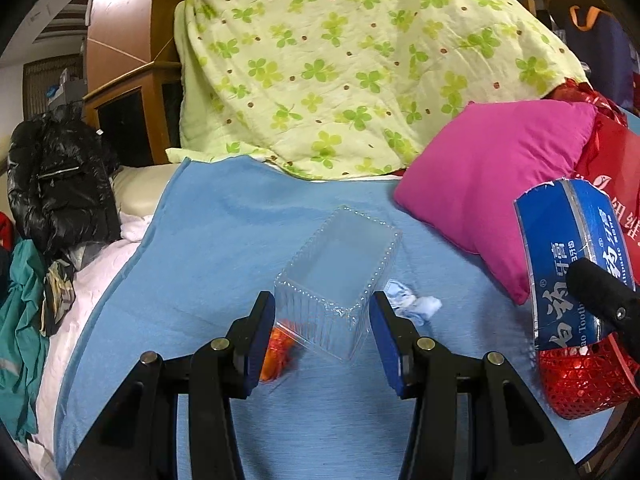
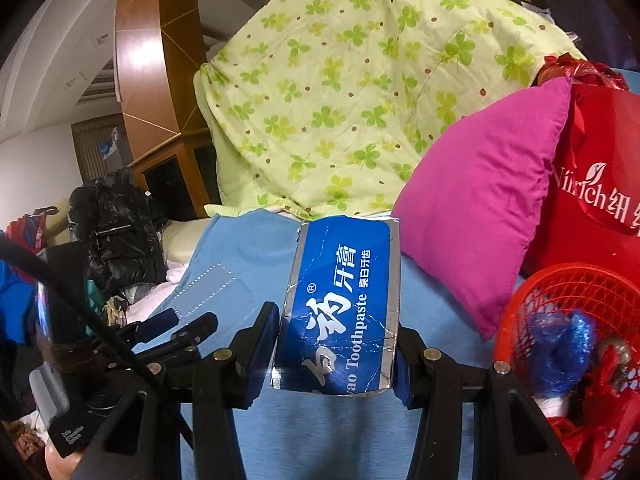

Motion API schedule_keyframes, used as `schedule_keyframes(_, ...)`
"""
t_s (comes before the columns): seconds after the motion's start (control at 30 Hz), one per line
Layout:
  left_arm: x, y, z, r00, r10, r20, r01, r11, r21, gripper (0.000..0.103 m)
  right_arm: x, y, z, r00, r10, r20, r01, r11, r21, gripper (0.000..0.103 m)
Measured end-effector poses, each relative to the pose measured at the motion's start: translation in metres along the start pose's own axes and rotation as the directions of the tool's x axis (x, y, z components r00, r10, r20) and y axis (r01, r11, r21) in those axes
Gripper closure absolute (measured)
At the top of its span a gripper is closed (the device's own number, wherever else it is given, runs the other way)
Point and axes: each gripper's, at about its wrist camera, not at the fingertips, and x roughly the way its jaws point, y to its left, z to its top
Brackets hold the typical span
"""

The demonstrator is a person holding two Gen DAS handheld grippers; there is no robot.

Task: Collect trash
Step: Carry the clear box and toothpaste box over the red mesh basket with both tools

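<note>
In the left wrist view my left gripper [image 1: 322, 304] is shut on a clear ribbed plastic box [image 1: 340, 264], held tilted above the blue blanket [image 1: 224, 232]. An orange wrapper [image 1: 276, 354] lies on the blanket under the box's near corner. A crumpled white and blue tissue [image 1: 416, 304] lies just right of the gripper. My right gripper [image 2: 338, 328] is shut on a flattened blue toothpaste carton [image 2: 340, 300] that stands upright between its pads. That carton [image 1: 572, 260] also shows at the right of the left wrist view, above a red mesh basket [image 1: 584, 388].
The red basket [image 2: 532, 304] at the right holds a blue plastic wad [image 2: 560, 344]. A pink pillow [image 2: 480, 208], a red bag [image 2: 592, 184] and a green clover quilt [image 2: 360, 92] lie behind. A black jacket [image 1: 60, 184] is piled at the left.
</note>
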Motion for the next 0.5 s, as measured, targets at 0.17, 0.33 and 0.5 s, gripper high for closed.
schedule_keyframes(0.17,-0.003,-0.013,0.002,1.0,-0.01,0.003,0.01,1.0,0.009,0.052,-0.009,-0.007,-0.002,1.0,-0.001,0.007,0.001,1.0,0.015,0.05)
schedule_keyframes(0.33,-0.007,-0.025,0.004,1.0,-0.02,0.015,0.02,1.0,0.018,0.052,-0.024,-0.012,-0.006,0.999,-0.017,0.034,0.016,1.0,0.022,0.05)
schedule_keyframes(0.5,-0.01,-0.036,0.004,0.999,-0.028,0.023,0.027,0.999,0.031,0.052,-0.04,-0.023,-0.008,0.997,-0.03,0.065,0.027,0.999,0.043,0.05)
